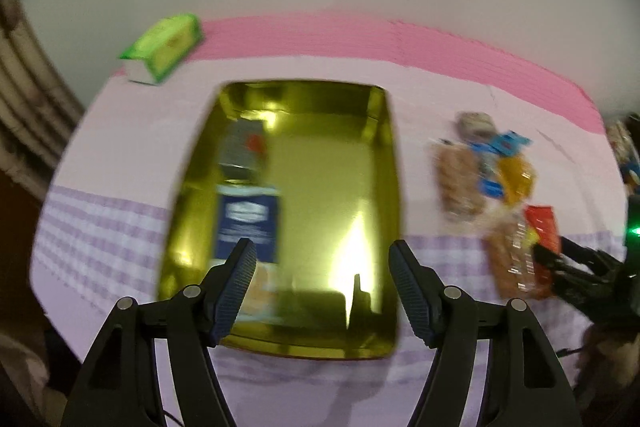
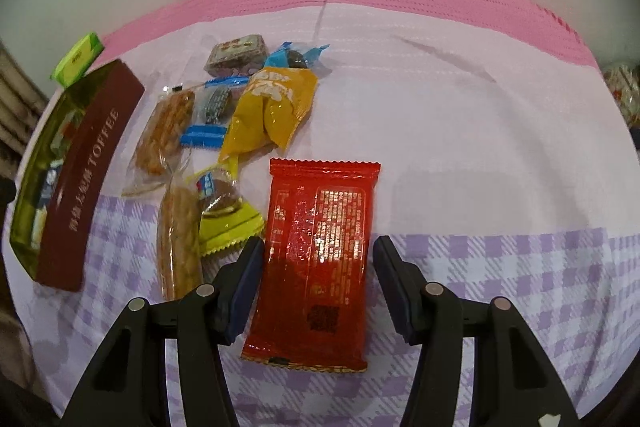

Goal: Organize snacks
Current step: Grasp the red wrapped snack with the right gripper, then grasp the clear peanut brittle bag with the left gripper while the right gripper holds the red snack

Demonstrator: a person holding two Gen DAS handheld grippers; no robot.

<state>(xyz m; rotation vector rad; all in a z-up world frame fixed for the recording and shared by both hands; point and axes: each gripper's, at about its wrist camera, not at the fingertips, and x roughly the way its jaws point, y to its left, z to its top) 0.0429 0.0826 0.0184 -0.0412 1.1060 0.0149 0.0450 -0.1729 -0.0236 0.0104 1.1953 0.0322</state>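
A gold tin tray (image 1: 372, 163) lies on the table and holds a blue-labelled packet (image 1: 247, 223) and a grey packet (image 1: 243, 147) along its left side. My left gripper (image 1: 322, 255) is open and empty above the tray's near end. My right gripper (image 2: 318, 251) is open, its fingers either side of a flat red packet (image 2: 320, 247) lying on the cloth. Left of that lie several loose snacks: a yellow packet (image 2: 272, 111), wrapped biscuits (image 2: 178, 239) and blue-wrapped candies (image 2: 212, 107). The tray also shows in the right wrist view (image 2: 28, 211), with a maroon "TOFFEE" side (image 2: 86, 179).
The table has a pale pink and lilac checked cloth (image 2: 480, 131) with a pink band at the far edge by a white wall. A green box (image 1: 166, 45) stands at the far left corner. The right gripper shows at the left wrist view's right edge (image 1: 576, 267).
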